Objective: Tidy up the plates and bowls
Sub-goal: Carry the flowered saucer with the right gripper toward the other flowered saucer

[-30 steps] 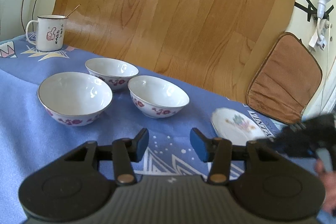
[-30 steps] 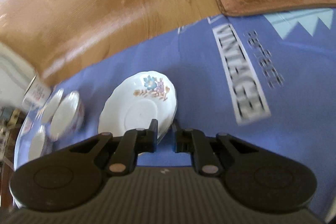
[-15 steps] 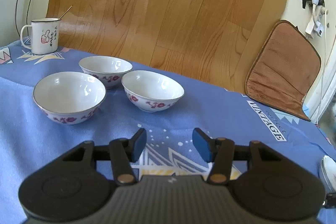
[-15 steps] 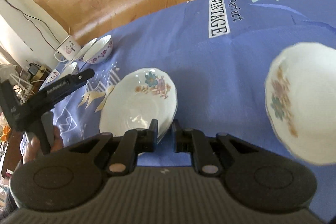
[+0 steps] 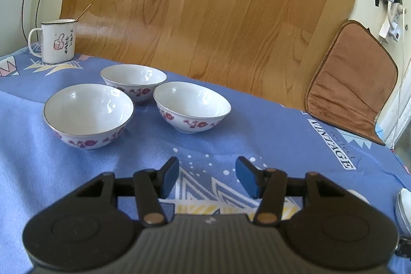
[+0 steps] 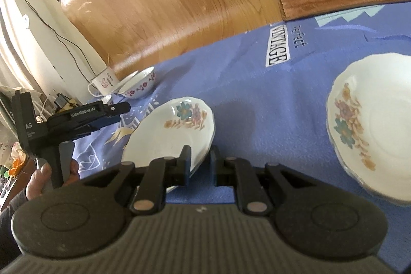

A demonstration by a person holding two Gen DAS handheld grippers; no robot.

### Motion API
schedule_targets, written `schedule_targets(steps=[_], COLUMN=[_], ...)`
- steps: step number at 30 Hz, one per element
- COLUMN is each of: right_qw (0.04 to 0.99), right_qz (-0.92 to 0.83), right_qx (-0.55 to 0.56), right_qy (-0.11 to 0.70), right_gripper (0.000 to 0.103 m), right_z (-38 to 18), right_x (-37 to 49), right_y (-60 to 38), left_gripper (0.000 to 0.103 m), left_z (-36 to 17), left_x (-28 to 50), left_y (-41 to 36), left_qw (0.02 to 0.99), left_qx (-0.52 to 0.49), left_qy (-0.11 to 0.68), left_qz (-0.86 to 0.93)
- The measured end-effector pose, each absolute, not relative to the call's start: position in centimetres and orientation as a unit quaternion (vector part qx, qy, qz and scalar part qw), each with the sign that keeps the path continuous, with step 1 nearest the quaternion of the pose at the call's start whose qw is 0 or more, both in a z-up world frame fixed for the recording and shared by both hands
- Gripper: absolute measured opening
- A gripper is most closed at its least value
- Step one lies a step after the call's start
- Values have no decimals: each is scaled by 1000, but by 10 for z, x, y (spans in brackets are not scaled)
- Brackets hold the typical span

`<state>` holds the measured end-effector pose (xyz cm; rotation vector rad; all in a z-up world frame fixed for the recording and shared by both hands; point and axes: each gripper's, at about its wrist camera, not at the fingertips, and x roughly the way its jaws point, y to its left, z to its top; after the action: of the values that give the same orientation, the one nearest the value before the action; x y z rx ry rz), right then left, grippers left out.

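Observation:
Three white bowls with red flowers stand on the blue cloth in the left wrist view: a near left bowl, a far bowl and a right bowl. My left gripper is open and empty, short of them. My right gripper is shut on the rim of a white flowered plate and holds it tilted above the cloth. A second flowered plate lies on the cloth to the right. The left gripper shows in the right wrist view, held by a hand.
A white enamel mug with a stick in it stands at the back left. A wood-pattern board leans behind the table. A brown cushion leans at the right. A plate edge shows at the right.
My right gripper has carried the plate right and back, and the second plate has come into fuller view. My left gripper has stayed open, nearly still.

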<state>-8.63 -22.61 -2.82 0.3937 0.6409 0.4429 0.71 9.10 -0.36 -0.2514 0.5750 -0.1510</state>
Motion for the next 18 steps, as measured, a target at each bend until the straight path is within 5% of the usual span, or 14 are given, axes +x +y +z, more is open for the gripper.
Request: schedule_targets(steps=[18], right_qw=[917], right_qz=[216], right_qx=[167], right_qy=[292], right_gripper=[22], right_z=[-29], right_x=[-92], right_y=[-220], left_gripper=[50], left_z=[-5], left_x=[11], left_y=[87], left_qw=[948], left_qx=[-118], left_qy=[286], left_qz=[-78])
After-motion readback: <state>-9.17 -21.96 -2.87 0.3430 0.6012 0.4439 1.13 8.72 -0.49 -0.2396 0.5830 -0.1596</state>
